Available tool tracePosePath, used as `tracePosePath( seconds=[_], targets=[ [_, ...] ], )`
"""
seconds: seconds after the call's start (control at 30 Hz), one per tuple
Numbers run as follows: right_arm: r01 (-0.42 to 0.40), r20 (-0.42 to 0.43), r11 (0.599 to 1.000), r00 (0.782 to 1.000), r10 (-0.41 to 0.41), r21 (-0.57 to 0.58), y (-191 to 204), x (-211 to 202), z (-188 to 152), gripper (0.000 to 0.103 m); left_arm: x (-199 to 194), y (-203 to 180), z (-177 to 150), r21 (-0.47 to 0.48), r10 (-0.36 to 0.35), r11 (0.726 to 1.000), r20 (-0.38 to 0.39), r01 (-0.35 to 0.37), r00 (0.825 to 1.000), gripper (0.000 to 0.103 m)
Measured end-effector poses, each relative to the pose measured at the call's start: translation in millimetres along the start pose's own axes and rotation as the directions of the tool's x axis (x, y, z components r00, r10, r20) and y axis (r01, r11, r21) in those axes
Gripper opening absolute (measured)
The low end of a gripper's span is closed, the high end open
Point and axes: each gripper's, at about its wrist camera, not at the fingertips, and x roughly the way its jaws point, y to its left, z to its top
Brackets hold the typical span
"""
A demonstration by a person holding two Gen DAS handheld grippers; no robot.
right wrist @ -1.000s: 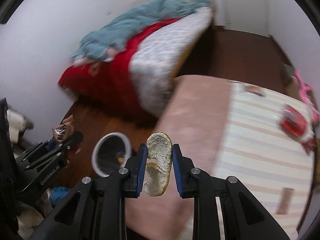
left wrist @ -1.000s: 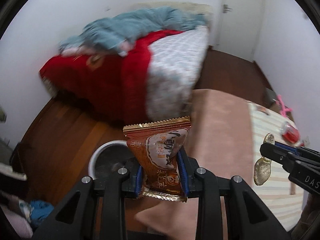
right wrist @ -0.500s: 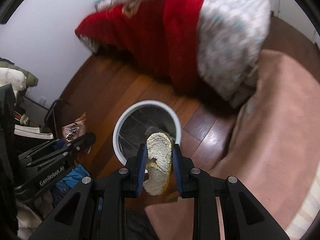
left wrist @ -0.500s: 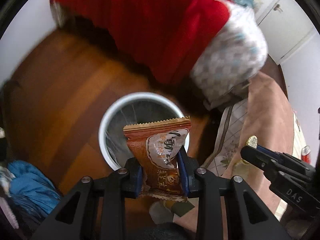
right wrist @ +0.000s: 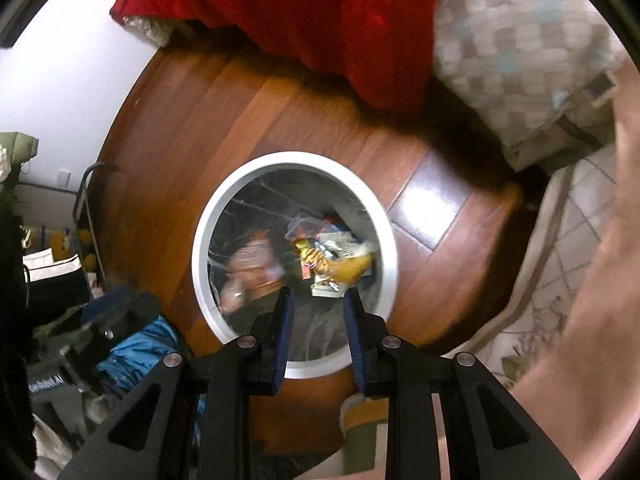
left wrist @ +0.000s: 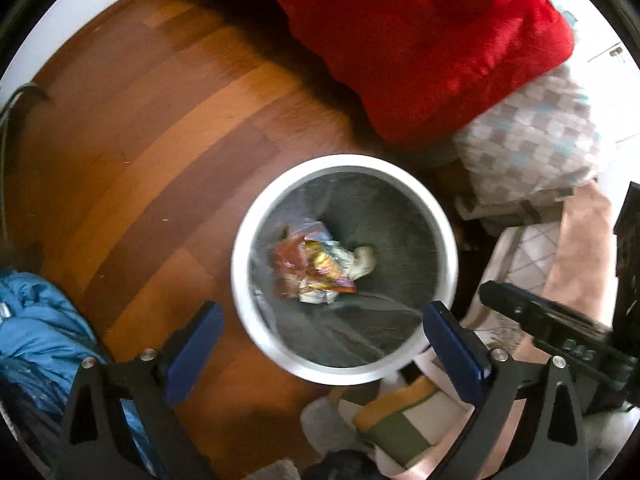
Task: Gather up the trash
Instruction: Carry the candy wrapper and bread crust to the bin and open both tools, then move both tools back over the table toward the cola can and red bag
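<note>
From the left wrist, the left gripper (left wrist: pixel 320 336) hangs over the white bin (left wrist: pixel 256 308), its jaws opening to full spread with nothing between them. The snack wrapper (left wrist: pixel 288 258) lies blurred among the other litter (left wrist: pixel 324 268) at the bottom. To do this drop well, I judge the jaws should stay centred over the bin's mouth until the piece has cleared the rim, then lift straight up so a finger (left wrist: pixel 452 344) does not clip the edge. The other tool's black tip (left wrist: pixel 536 320) sits just beside the bin on the right, so the two hands need room. A second ago this gripper pinched the orange wrapper level with the bed (left wrist: pixel 420 40); half a second ago it held it above the bin; now the wrapper is gone from the pads.

From the right wrist, the right gripper (right wrist: pixel 318 340) points down into the same bin (right wrist: pixel 200 280); its jaws are opening and the gap between them is empty. The bread piece it carried earlier is no longer between the fingers; I cannot pick it out for certain among the blurred litter (right wrist: pixel 336 260) below. The wrapper (right wrist: pixel 252 264) shows as an orange smear on the left of the bin floor. Earlier the bin was small and off to the side; now it fills the middle.
</note>
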Motion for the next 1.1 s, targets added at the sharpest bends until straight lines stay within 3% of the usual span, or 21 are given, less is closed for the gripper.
tracePosePath(
  seconds=[0.03, 0.07, 0.1, 0.17, 0.23, 0.53, 0.73, 1.1],
  targets=[
    [0.01, -0.011, 1.0, 1.0, -0.01, -0.004, 0, 5, 2, 0.051, -1, 2, -1, -0.002, 0.011, 1.0, 0.009, -0.011, 1.0, 0.102],
    [0.017, -0.015, 1.0, 1.0, -0.018, -0.006, 0, 7, 1, 0.077, -2, 4, -4, 0.001, 0.024, 1.0, 0.021, -0.024, 0.999, 0.102],
    [0.02, -0.017, 1.0, 1.0, -0.02, -0.009, 0, 8, 0, 0.091, -4, 5, -7, 0.003, 0.04, 0.999, 0.033, -0.04, 0.999, 0.102],
    [0.029, -0.014, 0.999, 0.999, -0.029, -0.017, -2, 8, -2, 0.092, -8, 4, -12, 0.015, 0.076, 0.997, 0.059, -0.077, 0.995, 0.102],
    [0.061, -0.015, 0.998, 0.998, -0.062, -0.026, -3, 8, -6, 0.101, -13, 3, -19, 0.014, 0.107, 0.994, 0.084, -0.109, 0.991, 0.103],
    [0.221, 0.043, 0.97, 0.975, -0.217, -0.099, 3, -15, -38, 0.103, -29, -8, -42, 0.033, 0.145, 0.988, 0.128, -0.15, 0.981, 0.103],
    [0.231, 0.074, 0.968, 0.972, -0.224, -0.097, 6, -39, -52, 0.103, -50, -17, -53, 0.051, 0.147, 0.986, 0.163, -0.157, 0.976, 0.103],
    [0.218, 0.184, 0.971, 0.963, -0.198, -0.093, 21, -107, -81, 0.103, -125, -39, -80, 0.093, 0.132, 0.982, 0.29, -0.165, 0.948, 0.103]
  ],
)
